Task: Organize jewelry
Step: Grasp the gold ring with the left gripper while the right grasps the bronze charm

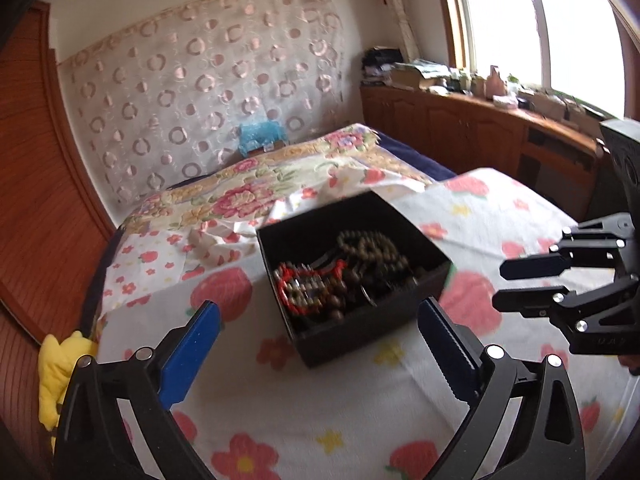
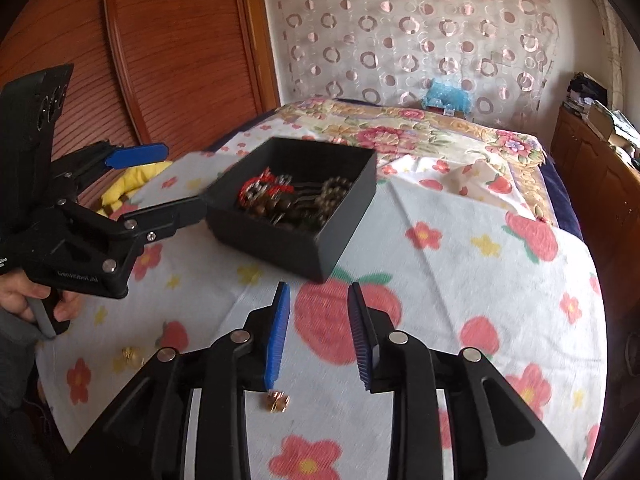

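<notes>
A black open box (image 1: 372, 332) sits on the flowered bed sheet and holds bead necklaces (image 1: 372, 250) and a red-trimmed bead piece (image 1: 308, 286). My left gripper (image 1: 320, 324) is open wide, its blue pads on either side of the box's near corner. In the right wrist view the left gripper (image 2: 172, 180) stands at the box's (image 2: 280, 244) left wall. My right gripper (image 2: 318, 322) is open and empty, just short of the box. A small gold piece (image 2: 277, 402) lies on the sheet under it; another (image 2: 130, 356) lies to the left.
The bed (image 1: 320, 412) is covered by a white sheet with red flowers. A yellow plush toy (image 1: 60, 372) lies at its left edge. Wooden cabinets (image 1: 480, 128) with clutter run along the window. A wooden closet door (image 2: 180, 48) stands at the left.
</notes>
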Demonstrator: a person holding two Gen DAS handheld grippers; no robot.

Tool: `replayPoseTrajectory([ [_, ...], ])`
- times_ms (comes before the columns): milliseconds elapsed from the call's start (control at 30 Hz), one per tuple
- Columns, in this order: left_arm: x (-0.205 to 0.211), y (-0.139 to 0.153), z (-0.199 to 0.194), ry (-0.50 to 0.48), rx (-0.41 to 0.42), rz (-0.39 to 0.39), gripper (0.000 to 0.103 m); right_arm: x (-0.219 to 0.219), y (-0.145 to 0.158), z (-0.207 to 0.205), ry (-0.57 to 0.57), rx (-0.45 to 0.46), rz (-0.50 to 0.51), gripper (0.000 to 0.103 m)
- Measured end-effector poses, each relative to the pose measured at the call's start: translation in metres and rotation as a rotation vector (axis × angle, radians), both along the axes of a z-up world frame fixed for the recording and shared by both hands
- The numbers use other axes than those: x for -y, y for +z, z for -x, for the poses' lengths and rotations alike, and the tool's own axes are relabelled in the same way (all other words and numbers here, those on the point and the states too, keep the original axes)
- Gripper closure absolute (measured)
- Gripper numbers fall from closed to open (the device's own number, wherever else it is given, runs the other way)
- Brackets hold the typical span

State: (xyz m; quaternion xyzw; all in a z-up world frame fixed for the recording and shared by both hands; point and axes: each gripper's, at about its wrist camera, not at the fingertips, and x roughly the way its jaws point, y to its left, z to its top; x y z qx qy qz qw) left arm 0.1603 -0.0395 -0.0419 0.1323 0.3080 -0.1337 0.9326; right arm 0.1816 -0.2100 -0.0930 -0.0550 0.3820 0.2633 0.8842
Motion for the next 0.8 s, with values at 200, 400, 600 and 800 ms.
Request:
replayPoseTrajectory([
  [200, -0.008, -0.016, 0.019, -0.007, -0.069, 0.037, 0.008, -0.003, -0.014, 0.021, 0.030, -0.028, 0.042, 0.070],
  [400, -0.016, -0.033, 0.042, -0.003, -0.120, 0.059, 0.008, -0.013, -0.031, 0.042, 0.075, -0.049, 0.103, 0.070],
  [600, -0.022, -0.049, 0.063, -0.016, -0.187, 0.068, 0.008, -0.019, -0.038, 0.048, 0.085, -0.039, 0.149, 0.070],
  [800, -0.026, -0.056, 0.081, -0.032, -0.228, 0.093, 0.008, -0.019, -0.038, 0.049, 0.065, -0.019, 0.160, 0.086],
])
